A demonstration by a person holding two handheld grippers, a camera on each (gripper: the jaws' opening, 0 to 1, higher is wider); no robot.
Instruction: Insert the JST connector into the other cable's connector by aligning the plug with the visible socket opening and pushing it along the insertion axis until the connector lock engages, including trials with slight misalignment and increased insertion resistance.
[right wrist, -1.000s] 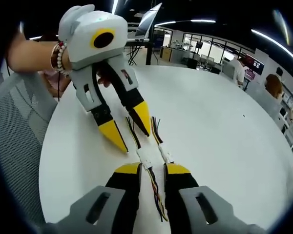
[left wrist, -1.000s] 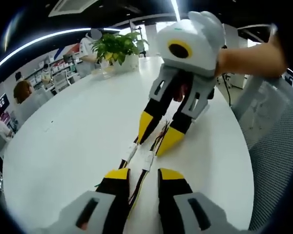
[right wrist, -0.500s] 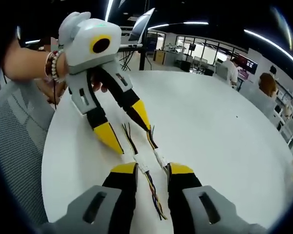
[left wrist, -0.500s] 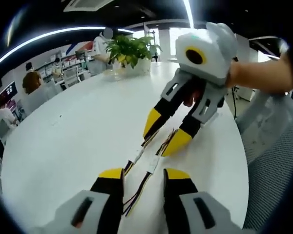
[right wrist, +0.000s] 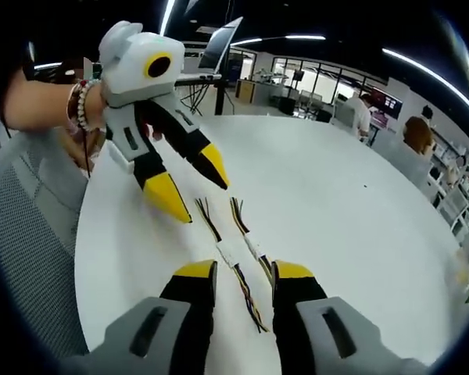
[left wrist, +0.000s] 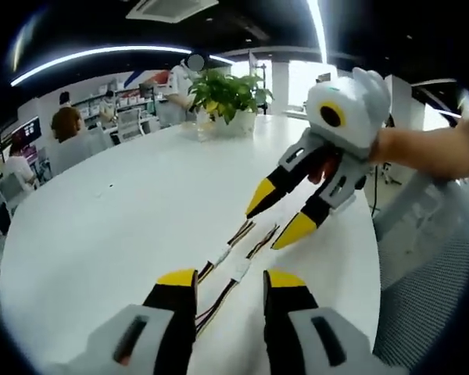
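On the white bench (left wrist: 125, 226) two cables lie side by side, each with a small white connector (left wrist: 221, 257) (right wrist: 226, 253). The left gripper (left wrist: 228, 280) and the right gripper (right wrist: 235, 269) hang above them, jaws open and holding nothing. A potted plant (left wrist: 227, 101) stands far back.

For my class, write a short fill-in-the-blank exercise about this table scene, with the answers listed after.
1. The two cables lie on a ____ table.
2. Both grippers have black jaws with ____ tips.
3. The left gripper holds ____.
4. A potted ____ stands at the table's far edge.

Answers: white; yellow; nothing; plant
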